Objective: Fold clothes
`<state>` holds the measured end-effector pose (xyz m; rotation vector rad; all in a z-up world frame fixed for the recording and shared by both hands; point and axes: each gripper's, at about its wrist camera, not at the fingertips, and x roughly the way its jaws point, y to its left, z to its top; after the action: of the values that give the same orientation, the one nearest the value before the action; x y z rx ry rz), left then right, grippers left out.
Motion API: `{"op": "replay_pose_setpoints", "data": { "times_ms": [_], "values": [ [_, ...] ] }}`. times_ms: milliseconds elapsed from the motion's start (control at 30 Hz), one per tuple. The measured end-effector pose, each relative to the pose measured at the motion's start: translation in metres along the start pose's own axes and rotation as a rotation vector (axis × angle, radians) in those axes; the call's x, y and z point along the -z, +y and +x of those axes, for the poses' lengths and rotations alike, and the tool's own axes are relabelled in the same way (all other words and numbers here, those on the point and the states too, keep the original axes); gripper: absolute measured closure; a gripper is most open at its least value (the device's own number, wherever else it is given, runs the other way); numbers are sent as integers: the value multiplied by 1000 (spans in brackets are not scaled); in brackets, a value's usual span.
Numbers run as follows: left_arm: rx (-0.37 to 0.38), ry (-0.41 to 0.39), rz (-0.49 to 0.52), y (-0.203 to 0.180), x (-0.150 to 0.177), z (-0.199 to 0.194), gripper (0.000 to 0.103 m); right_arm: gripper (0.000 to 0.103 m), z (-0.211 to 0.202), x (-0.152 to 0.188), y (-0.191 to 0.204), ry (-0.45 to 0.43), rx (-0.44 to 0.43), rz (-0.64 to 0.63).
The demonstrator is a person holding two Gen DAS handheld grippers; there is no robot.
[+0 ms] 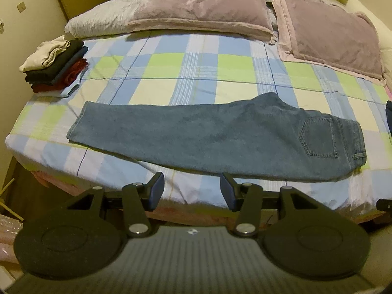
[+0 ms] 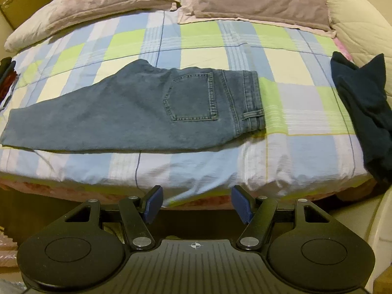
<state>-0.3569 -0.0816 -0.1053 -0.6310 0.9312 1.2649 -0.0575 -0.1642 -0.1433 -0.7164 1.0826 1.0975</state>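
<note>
Our left tongs (image 1: pixel 192 191) released, empty | our right tongs (image 2: pixel 196 203) released, empty | jeans (image 2: pixel 137 112) folded lengthwise on checked bed (image 2: pixel 196 39)

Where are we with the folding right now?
Done: a stack of folded clothes sits at the bed's far left corner. In hand: nothing; the left tool and right tool are open and empty, short of the bed. The jeans lie folded lengthwise, legs together, not yet folded across. Left: the dark garment heaped at the right edge.
</note>
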Motion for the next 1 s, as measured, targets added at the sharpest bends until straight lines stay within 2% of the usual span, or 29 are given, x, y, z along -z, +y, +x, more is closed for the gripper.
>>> {"op": "replay_pose_setpoints", "data": {
  "times_ms": [333, 633, 733, 800, 933, 1000],
  "values": [
    [-10, 14, -15, 17, -1, 11, 57, 38, 5, -3, 12, 7, -6, -6],
    [59, -44, -115, 89, 4, 37, 60, 38, 37, -13, 36, 19, -22, 21],
    [85, -31, -151, 116, 6, 62, 70, 38, 49, -16, 45, 20, -30, 37],
    [99, -27, -151, 127, 6, 88, 81, 38, 63, -16, 52, 5, -44, 69],
    [126, -37, -121, 145, 1, 150, 84, 38, 97, -21, 71, -38, -77, 117],
    [145, -71, -93, 150, -2, 188, 84, 38, 121, -27, 84, -65, -73, 113]
  ]
}}
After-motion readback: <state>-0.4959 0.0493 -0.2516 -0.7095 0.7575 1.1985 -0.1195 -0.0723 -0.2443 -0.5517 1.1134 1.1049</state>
